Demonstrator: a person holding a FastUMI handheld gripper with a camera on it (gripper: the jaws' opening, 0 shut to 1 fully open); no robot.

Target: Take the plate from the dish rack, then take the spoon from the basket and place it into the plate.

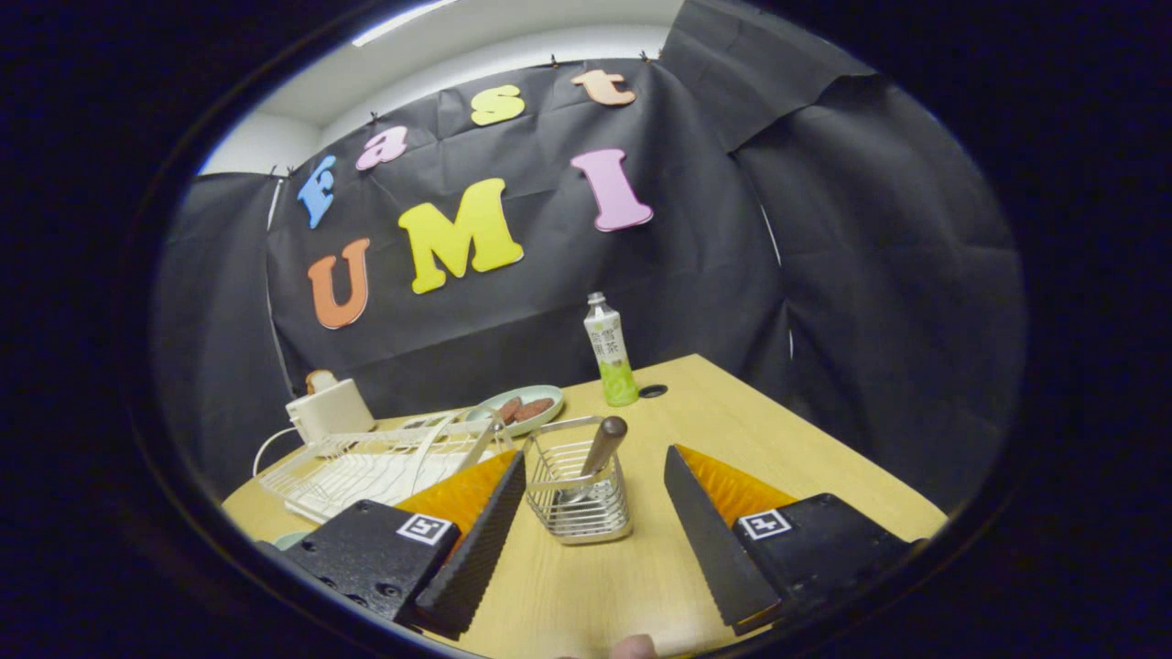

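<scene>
My gripper [595, 455] is open, its fingers spread wide over the wooden table [787, 439]. A wire metal basket [579, 499] stands just ahead, between the two fingertips. In it leans a spoon [600, 453], brown handle up and tilted right, its metal bowl down inside the basket. Neither finger touches the basket or the spoon. The white wire dish rack [366, 467] lies to the left of the basket, partly behind my left finger. A pale rim [291, 540] peeks out beside the left finger's base; I cannot tell what it is.
Behind the rack sits a pale green plate [499, 403] with brown food on it, and a white toaster [330, 409] stands further left. A green drink bottle [612, 352] stands beyond the basket near a cable hole [653, 391]. The table's edge runs along the right.
</scene>
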